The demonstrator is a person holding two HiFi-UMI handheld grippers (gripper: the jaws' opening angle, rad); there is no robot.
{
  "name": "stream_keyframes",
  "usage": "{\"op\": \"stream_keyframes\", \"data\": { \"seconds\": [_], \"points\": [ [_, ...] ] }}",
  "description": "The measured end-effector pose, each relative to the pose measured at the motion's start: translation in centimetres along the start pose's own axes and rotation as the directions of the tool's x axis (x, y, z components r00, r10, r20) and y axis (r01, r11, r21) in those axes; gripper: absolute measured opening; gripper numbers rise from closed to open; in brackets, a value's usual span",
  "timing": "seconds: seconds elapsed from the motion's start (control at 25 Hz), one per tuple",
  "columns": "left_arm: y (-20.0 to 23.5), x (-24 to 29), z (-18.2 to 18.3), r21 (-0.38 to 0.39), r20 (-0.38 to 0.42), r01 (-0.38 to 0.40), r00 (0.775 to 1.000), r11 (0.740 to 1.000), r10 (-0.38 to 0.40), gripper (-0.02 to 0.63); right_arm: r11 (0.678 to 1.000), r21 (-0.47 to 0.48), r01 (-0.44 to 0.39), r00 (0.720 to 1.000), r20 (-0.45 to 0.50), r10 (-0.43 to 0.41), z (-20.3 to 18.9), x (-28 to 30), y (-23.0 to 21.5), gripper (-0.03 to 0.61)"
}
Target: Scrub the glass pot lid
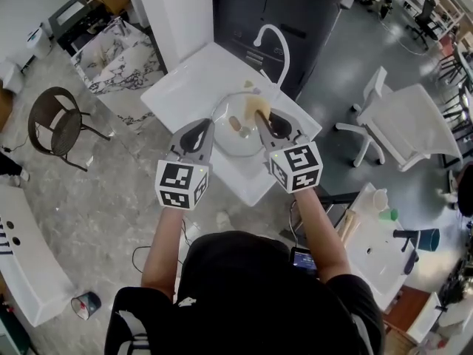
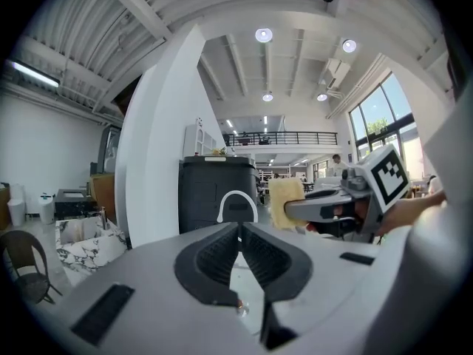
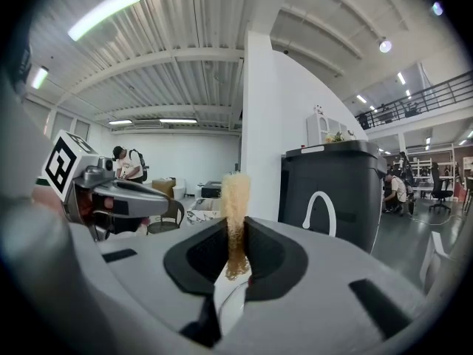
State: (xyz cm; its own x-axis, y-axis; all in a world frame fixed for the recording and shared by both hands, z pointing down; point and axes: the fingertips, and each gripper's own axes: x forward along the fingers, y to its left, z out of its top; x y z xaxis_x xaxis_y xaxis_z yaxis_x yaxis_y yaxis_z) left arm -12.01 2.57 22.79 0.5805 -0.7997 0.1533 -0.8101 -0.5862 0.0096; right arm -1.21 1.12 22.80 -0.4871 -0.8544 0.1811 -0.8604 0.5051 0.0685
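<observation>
Right claw: clamped on the yellow sponge, which stood up between its jaws.
Left claw: jaws together, with nothing plainly between them.
Glass pot lid: on the white counter, just ahead of and below both claws' tips, knob up.
Doing it well: I'd have tipped the sponge flat onto the glass, steadied the rim from the left claw's side, and worked round the knob.
Hard to tell: whether the left claw pinched the rim or merely sat by it, and whether the sponge met the glass.
Beyond the claws: a white faucet arched over the counter's far side.
</observation>
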Motion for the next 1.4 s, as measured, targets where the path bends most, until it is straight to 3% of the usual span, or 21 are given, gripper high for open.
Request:
{"op": "stream_keyframes", "data": {
  "seconds": [0.68,1.4],
  "points": [
    [2.6,4.7,-4.1,-0.028,-0.084,0.08,0.993,0.996,-0.082,0.014,0.999,0.018,0.042,0.997,-0.07,-0.041,-3.2,4.3,-2.4,0.028],
    [4.1,12.6,-9.7,-0.1,-0.209,-0.012,0.978,0.995,-0.009,0.014,0.998,0.011,-0.063,0.98,-0.19,0.064,-8.1,9.6,-8.4,0.028]
  ]
}}
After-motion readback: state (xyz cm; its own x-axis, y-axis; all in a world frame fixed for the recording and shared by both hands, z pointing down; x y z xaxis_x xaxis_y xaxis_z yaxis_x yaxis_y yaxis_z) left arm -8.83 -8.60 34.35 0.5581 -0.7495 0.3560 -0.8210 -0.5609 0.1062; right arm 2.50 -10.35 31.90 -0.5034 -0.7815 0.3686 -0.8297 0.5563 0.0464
